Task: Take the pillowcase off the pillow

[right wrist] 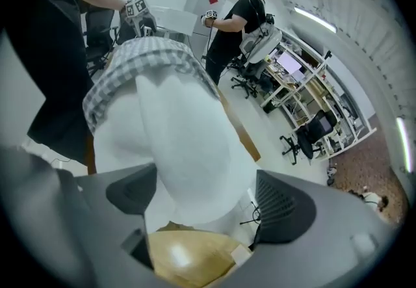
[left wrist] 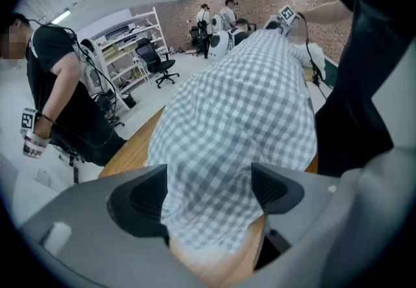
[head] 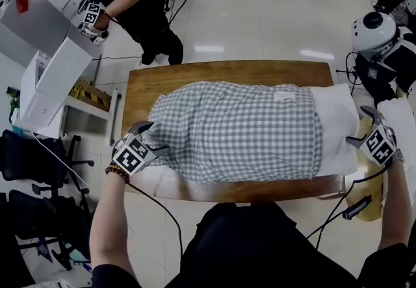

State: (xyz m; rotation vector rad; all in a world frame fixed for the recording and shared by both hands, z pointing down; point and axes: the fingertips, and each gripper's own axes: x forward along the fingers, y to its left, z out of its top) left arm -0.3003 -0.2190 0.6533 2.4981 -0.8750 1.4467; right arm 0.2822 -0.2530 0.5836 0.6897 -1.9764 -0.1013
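Grey-checked pillowcase (head: 234, 130) is lying lengthwise along the wooden table (head: 227, 72), its closed end sitting inside the released left gripper (head: 151, 138), while the released right gripper (head: 359, 126) is straddling the bare white pillow (head: 338, 127) end opposite.

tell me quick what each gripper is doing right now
left gripper: open, checked pillowcase end between its jaws, not clamped
right gripper: open, white pillow end between its jaws
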